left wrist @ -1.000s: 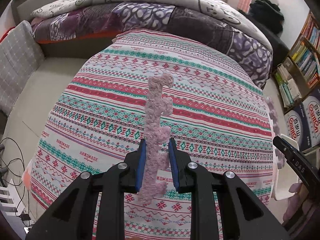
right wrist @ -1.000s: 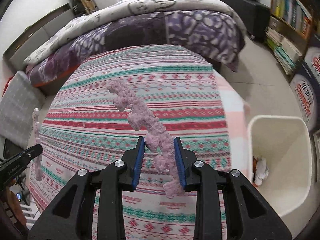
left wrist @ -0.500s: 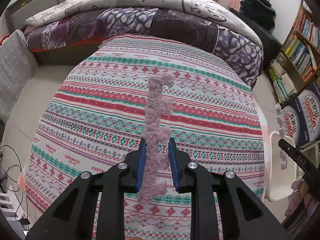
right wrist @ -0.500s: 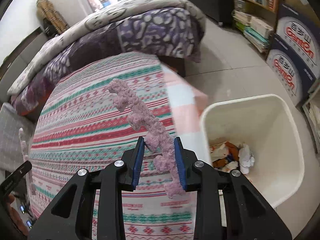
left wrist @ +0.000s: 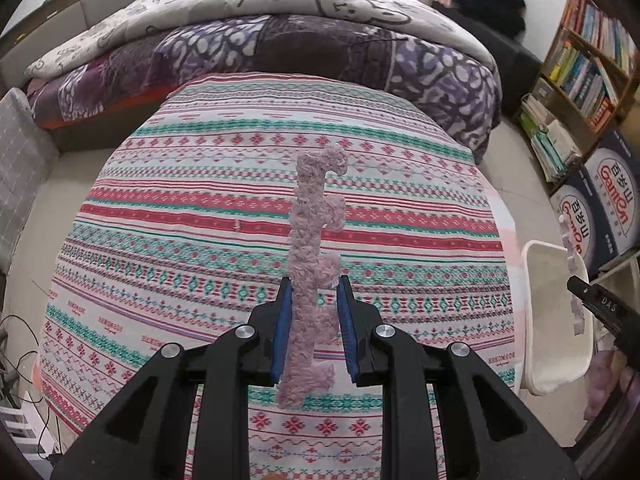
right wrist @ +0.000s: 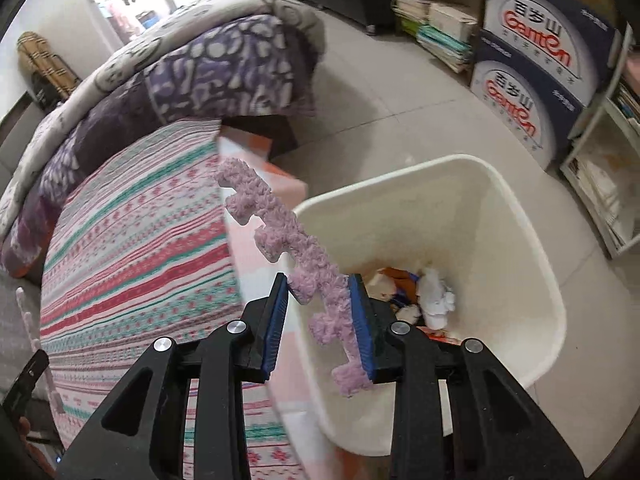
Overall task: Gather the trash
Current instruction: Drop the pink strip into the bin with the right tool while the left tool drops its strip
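Observation:
My left gripper (left wrist: pixel 313 294) is shut on a long pink fuzzy foam strip (left wrist: pixel 314 240) and holds it upright over the striped bedspread (left wrist: pixel 180 240). My right gripper (right wrist: pixel 320 292) is shut on a second pink fuzzy strip (right wrist: pixel 288 240) and holds it over the rim of the white trash bin (right wrist: pixel 520 240). The bin holds crumpled paper and wrappers (right wrist: pixel 424 292). In the left wrist view the bin (left wrist: pixel 552 320) stands at the right beside the bed, with my right gripper (left wrist: pixel 576 286) and its strip above it.
A purple and white duvet (left wrist: pixel 280 40) is heaped at the far end of the bed. Bookshelves (left wrist: pixel 580 80) and blue Ganten boxes (right wrist: pixel 532 72) line the right wall. Tiled floor (right wrist: pixel 400 100) lies between bed and boxes. Cables (left wrist: pixel 16 352) lie at the left.
My right gripper has swung right with its strip, from over the bedspread to over the bin. My left gripper has kept its strip and shifted a little over the bed.

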